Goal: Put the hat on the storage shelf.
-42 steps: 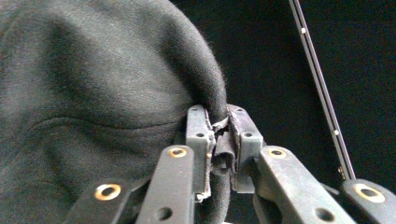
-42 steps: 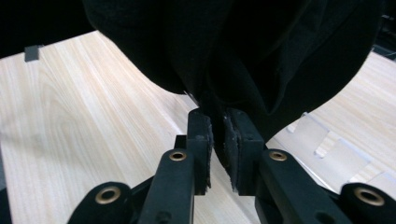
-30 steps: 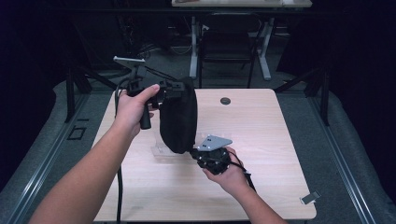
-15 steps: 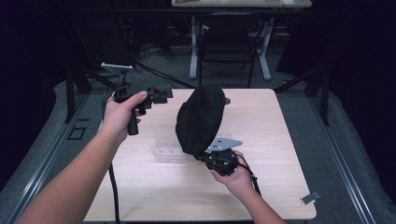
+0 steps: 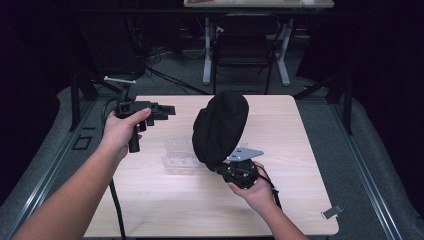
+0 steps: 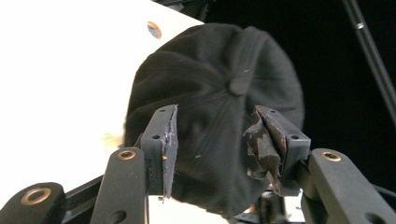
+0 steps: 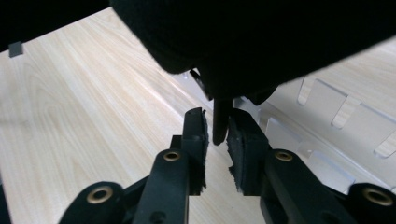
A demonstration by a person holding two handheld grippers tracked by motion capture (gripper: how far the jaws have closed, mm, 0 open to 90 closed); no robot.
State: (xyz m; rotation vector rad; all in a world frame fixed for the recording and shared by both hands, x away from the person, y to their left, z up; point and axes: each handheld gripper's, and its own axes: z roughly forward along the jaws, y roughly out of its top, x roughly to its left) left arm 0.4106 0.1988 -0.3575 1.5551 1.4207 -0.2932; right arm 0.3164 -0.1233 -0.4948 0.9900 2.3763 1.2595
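The black cap (image 5: 220,127) stands propped over the clear plastic stand (image 5: 181,153) near mid-table, its lower edge hanging between the pads of the right gripper (image 5: 235,167). Those jaws have just been opening from a tight pinch; in the right gripper view the gap is narrow, 1 pad apart from the edge, contact on the other unclear. The left gripper (image 5: 157,110) was at the cap 1 second ago; now it sits well to the left, empty, jaws wide and just been opening further. Judgement: the cap is being released onto the stand, placement nearly complete.
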